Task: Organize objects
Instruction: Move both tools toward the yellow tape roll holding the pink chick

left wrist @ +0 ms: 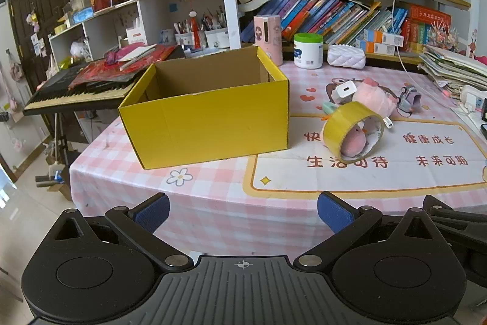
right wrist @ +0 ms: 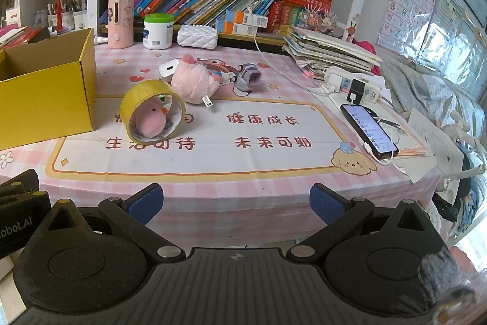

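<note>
An open, empty yellow cardboard box (left wrist: 207, 118) stands on the pink checked tablecloth; its right side shows in the right wrist view (right wrist: 45, 93). To its right a yellow tape roll (left wrist: 351, 131) (right wrist: 152, 111) lies tilted over a small pink plush chick (right wrist: 152, 119). Behind it lie a larger pink plush (left wrist: 374, 99) (right wrist: 194, 81), a white charger (left wrist: 344, 90) (right wrist: 169, 69) and a small grey-purple toy (left wrist: 409, 99) (right wrist: 248, 78). My left gripper (left wrist: 243, 213) and right gripper (right wrist: 236, 204) are both open and empty, at the table's near edge, apart from all objects.
A phone (right wrist: 369, 131) on a cable and a power strip (right wrist: 353, 81) lie at the right. A paper stack (right wrist: 328, 51), a white jar (left wrist: 308, 51), a pink dispenser (left wrist: 269, 38) and bookshelves stand at the back. A keyboard piano (left wrist: 79, 93) is left of the box.
</note>
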The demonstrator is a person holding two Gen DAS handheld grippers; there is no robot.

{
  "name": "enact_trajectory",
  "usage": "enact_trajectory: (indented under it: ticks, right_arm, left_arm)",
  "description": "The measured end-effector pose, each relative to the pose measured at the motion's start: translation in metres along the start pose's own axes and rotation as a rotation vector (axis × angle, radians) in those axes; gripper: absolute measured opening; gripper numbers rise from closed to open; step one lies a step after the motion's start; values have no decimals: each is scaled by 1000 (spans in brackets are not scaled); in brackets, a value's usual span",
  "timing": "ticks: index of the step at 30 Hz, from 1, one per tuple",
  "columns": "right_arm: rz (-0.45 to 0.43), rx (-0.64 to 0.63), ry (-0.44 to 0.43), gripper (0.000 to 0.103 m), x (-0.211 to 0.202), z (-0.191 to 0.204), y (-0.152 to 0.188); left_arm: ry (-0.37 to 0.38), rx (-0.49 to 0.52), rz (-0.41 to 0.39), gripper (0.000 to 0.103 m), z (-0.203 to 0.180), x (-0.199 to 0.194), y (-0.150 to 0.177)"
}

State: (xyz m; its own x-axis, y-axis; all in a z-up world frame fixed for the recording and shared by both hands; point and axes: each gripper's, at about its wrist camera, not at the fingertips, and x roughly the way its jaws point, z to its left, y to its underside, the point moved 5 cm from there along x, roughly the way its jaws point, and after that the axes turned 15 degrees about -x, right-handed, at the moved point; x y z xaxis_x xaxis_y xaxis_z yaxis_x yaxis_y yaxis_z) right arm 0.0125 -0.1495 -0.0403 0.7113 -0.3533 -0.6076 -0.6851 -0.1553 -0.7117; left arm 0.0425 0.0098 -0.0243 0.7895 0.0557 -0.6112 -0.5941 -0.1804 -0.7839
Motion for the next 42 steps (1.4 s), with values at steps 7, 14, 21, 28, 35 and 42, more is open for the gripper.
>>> enact_trajectory:
  ticks: [7,14,21,28,35,42]
  right_arm:
    - [-1,-6,0,103,2,6,-6]
    - [-1,-6,1,103,3,6,-7]
    - [3,-5,-6,103,6,8,-10]
    - [1,-5,-25,103,10,10,-11]
    - [-6,3,-70,103,19,8,-15]
    - [0,26,-113,103,35,-4,-19]
  left_arm:
    - [2,0,-2,103,2,0,-2]
    - [2,7,-8,103,6,7,-12]
    - [1,11,-10,103,5,9,-11]
    - [-11,6,-11,103,5,14,-12]
    - [-19,6,-28,103,2,16,-13]
    - [-3,8,-28,103,-12,22,-16]
